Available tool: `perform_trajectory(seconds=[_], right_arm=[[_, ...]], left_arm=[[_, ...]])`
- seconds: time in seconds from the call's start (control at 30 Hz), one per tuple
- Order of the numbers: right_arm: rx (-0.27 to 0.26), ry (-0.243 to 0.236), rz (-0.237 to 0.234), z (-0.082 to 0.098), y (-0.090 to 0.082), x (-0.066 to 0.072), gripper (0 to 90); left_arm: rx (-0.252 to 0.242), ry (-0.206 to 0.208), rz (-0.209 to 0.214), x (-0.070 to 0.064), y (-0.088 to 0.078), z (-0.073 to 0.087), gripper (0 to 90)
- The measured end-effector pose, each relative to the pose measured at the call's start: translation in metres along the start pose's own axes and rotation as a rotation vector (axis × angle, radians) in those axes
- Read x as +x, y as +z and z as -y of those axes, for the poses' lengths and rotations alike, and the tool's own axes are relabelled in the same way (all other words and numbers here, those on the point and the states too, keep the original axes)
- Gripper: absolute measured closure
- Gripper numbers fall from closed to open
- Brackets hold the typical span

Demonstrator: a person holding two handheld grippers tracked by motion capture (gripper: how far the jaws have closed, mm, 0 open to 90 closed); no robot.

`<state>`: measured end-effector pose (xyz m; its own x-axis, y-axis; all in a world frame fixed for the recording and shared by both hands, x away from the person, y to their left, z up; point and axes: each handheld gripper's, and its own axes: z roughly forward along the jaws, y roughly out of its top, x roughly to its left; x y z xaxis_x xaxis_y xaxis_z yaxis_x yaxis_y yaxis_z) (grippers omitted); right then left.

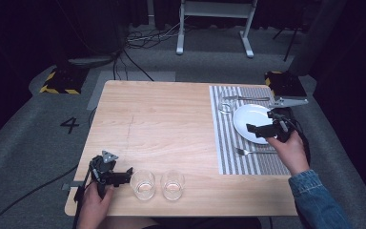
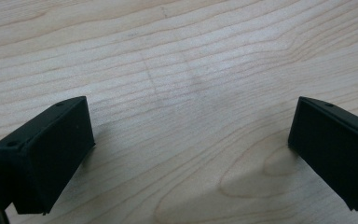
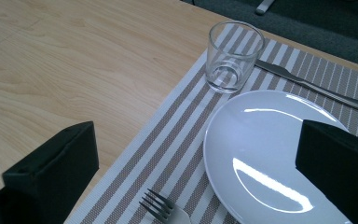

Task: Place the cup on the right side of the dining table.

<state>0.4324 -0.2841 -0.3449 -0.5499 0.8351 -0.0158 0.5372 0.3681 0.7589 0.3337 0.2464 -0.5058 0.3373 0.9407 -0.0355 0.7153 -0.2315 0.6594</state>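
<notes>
On the left side of the light wooden table [image 1: 162, 119], near its front edge, the left gripper [image 1: 124, 175] rests low in the person's left hand [image 1: 94, 202], and its two black jaws stand wide apart with nothing between them; in the left gripper view there is bare wood grain between and ahead of the jaws. Just to the right of this gripper's tips stands a short clear drinking glass [image 1: 143, 184], very close to the jaws but not inside them, and I cannot tell if it touches a tip. Beside that one, a little further from the gripper, stands a second clear glass [image 1: 172, 184]. Well apart, on the right side, a grey and white striped placemat [image 1: 228, 143] carries a round white plate [image 1: 250, 119]. The right gripper [image 1: 257, 129], held in the person's right hand [image 1: 288, 150] with a blue denim sleeve [image 1: 317, 198], hangs over the plate's near edge with its jaws released and wide, holding nothing. Ahead of this gripper, beyond the plate, a third small clear glass [image 3: 232, 56] stands upright on the placemat, with a metal knife [image 3: 317, 88] lying just behind it. Below the gripper, near its left jaw, the tines of a metal fork [image 3: 161, 207] lie on the placemat beside the plate.
</notes>
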Motion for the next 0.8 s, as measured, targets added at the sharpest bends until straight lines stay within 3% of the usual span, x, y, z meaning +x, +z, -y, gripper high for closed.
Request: perform_trajectory(seconds=[0.6, 0.8], right_arm=[[0.068, -0.009, 0.021, 0.035, -0.02, -0.001, 0.0], [0.09, -0.001, 0.023, 0.046, -0.019, -0.002, 0.0]], left_arm=[[0.0, 0.0, 0.0, 0.0, 0.0, 0.0, 0.3], [0.0, 0.0, 0.0, 0.0, 0.0, 0.0, 0.3]])
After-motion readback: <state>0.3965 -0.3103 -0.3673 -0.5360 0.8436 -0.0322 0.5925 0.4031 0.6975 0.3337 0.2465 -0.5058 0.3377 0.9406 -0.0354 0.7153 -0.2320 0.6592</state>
